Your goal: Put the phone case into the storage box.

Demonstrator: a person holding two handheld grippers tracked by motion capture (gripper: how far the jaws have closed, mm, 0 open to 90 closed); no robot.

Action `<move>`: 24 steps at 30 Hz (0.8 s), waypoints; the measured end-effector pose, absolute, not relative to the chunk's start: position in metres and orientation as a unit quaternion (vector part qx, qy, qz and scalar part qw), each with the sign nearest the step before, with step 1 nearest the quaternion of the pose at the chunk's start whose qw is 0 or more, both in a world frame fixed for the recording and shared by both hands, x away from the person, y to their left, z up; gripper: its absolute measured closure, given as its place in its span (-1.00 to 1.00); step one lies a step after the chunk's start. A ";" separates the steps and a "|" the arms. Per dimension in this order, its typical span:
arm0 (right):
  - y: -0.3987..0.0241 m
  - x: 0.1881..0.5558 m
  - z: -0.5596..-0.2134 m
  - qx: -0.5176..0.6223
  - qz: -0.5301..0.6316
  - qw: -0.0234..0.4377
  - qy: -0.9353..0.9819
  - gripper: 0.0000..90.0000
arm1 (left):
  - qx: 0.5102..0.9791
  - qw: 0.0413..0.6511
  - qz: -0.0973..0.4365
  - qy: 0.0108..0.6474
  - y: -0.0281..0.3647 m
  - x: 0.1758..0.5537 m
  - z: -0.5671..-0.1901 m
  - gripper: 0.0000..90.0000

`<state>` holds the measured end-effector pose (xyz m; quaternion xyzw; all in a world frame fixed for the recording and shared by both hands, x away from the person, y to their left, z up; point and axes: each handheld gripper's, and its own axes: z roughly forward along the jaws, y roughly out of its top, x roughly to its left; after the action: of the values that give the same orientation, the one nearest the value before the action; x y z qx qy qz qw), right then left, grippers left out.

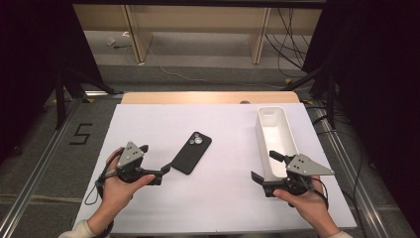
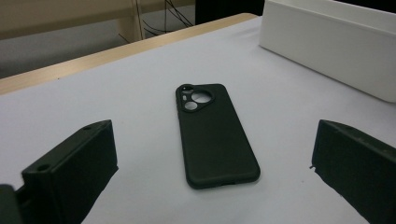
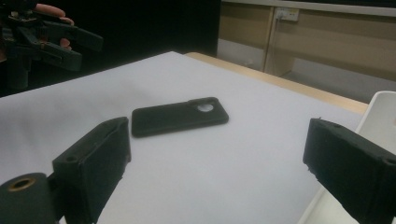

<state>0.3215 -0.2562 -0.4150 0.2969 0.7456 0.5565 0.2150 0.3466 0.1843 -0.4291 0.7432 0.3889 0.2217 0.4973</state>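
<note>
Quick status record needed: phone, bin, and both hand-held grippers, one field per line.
phone: black, lying camera side up on the white table, untouched
bin: white, long, empty, on the table's right side
left hand-held gripper: jaws open, pointed at the phone's near end, apart from it
right hand-held gripper: jaws open, nothing between them, at the bin's near end

Dim, soft overhead light; white table (image 1: 213,198) bright, surroundings black, near jaws blurred.

Matt black phone case (image 2: 212,135), rubbery
</note>
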 end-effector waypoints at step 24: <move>-0.260 0.318 -0.416 0.304 0.555 0.222 0.742 -0.80 | 0.838 0.350 0.142 0.394 0.137 0.403 -0.445 -1.00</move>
<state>0.3184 -0.2604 -0.4164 0.3041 0.7415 0.5555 0.2217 0.4025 0.1366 -0.4451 0.8382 0.3936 0.1421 0.3498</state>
